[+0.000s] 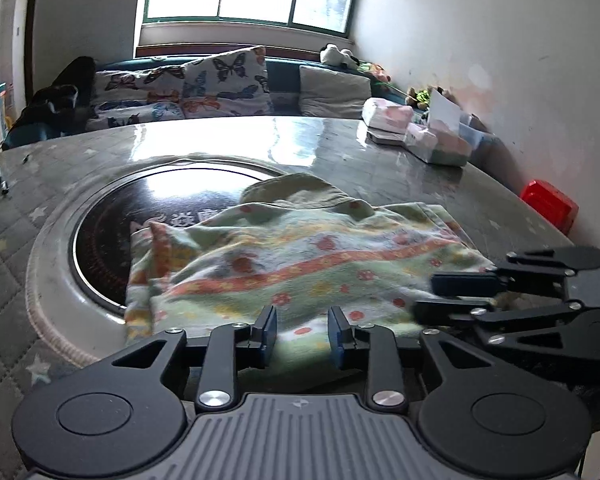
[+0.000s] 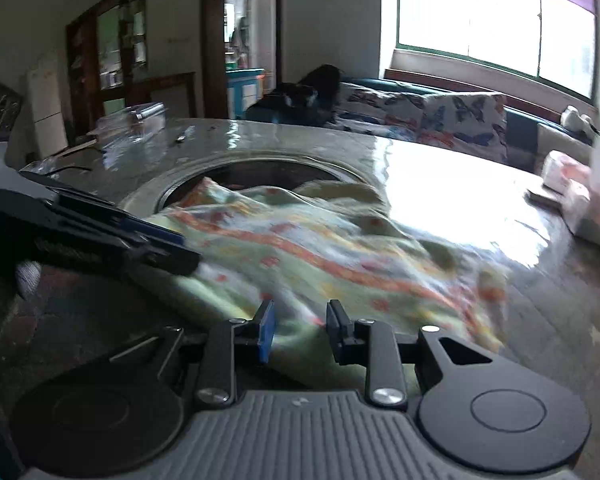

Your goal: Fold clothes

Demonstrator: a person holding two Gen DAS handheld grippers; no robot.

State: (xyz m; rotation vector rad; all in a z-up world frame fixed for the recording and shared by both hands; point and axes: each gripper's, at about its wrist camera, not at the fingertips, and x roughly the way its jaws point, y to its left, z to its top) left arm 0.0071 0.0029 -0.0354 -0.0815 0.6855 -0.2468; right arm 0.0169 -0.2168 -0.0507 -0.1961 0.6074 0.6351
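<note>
Both wrist views closely share the garment [image 1: 300,256].

Floral garment [image 2: 300,248] between parted fingers [image 2: 266,332]

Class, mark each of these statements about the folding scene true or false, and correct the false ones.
1. The floral garment partly covers the round black hob set in the table. True.
2. The left gripper has its jaws pressed together. False: a gap stands between them, with the cloth seen behind it.
3. A red box sits near the wall. True.
4. The garment hangs in the air. False: it lies on the table.
5. Butterfly-print cushions lie beyond the table. True.
</note>
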